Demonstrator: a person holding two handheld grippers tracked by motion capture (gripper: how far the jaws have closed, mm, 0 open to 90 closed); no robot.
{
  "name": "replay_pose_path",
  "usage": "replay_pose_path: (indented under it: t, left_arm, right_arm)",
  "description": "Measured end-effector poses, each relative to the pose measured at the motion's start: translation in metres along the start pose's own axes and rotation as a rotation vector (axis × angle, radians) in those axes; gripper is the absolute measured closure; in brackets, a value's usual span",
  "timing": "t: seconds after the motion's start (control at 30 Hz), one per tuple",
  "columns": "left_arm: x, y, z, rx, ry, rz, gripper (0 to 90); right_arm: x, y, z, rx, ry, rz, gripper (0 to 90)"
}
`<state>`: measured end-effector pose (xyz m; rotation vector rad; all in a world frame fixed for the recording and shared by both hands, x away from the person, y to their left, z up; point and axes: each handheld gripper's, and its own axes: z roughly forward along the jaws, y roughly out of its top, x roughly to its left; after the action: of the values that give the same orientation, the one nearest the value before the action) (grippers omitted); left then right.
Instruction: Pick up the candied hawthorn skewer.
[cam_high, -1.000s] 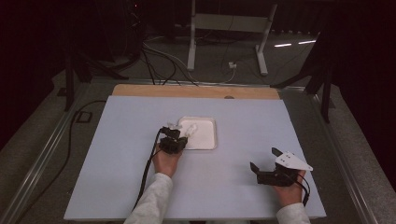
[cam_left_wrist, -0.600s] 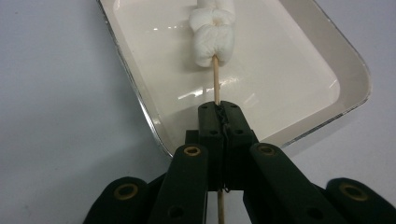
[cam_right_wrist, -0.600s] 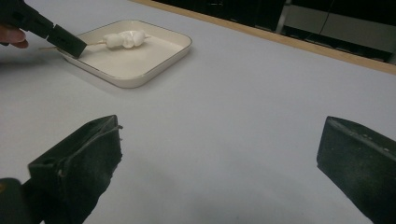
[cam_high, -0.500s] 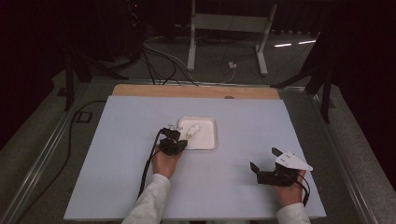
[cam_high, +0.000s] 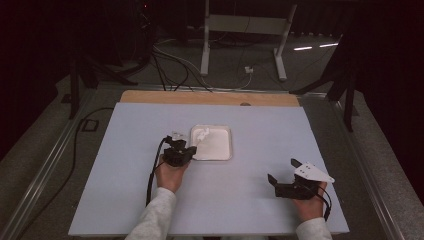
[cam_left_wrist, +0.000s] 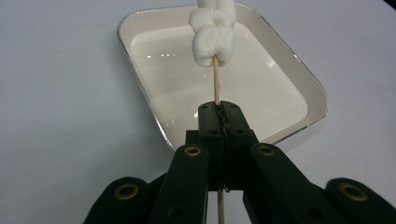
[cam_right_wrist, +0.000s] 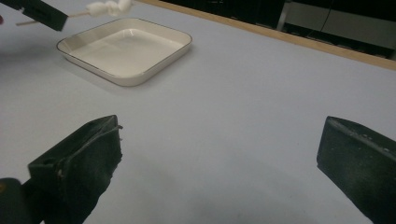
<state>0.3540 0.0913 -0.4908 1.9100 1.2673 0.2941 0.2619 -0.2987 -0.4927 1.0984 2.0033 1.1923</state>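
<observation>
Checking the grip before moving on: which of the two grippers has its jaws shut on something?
The left gripper, clamped on the marshmallow skewer over the white tray; the right gripper gapes empty.

Lit table in a dark room, close views sharp only in the middle distance.

In the high view, light falls from above on the pale table (cam_high: 125, 200), while everything beyond its far edge sinks into near black, broken by two bright streaks on the floor. The white tray (cam_left_wrist: 299, 84) shows small specular glints on its glossy bottom and a bright line along its rim. In the left gripper view the nearest black jaws are soft and out of focus; beside the tray the right gripper view's jaws blur too, casting faint, diffuse shadows.
</observation>
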Motion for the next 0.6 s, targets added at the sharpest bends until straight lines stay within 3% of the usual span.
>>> replay_pose_path:
  t: [0.27,0.37,0.47,0.6]
  left_arm:
    - [0.004,-0.01,-0.017,-0.058,-0.013,-0.002,90.0]
    - [0.004,-0.013,-0.023,-0.071,-0.017,0.009,90.0]
    - [0.005,-0.016,-0.03,-0.085,-0.016,0.013,90.0]
    - [0.007,-0.019,-0.037,-0.101,-0.023,0.013,90.0]
  right_arm:
    - [0.0,0.002,0.002,-0.002,0.012,0.026,0.0]
    - [0.001,0.006,0.004,-0.002,0.039,0.049,0.0]
    - [0.004,0.012,0.008,0.002,0.057,0.039,0.0]
    - [0.005,0.026,0.015,-0.012,0.085,0.064,0.0]
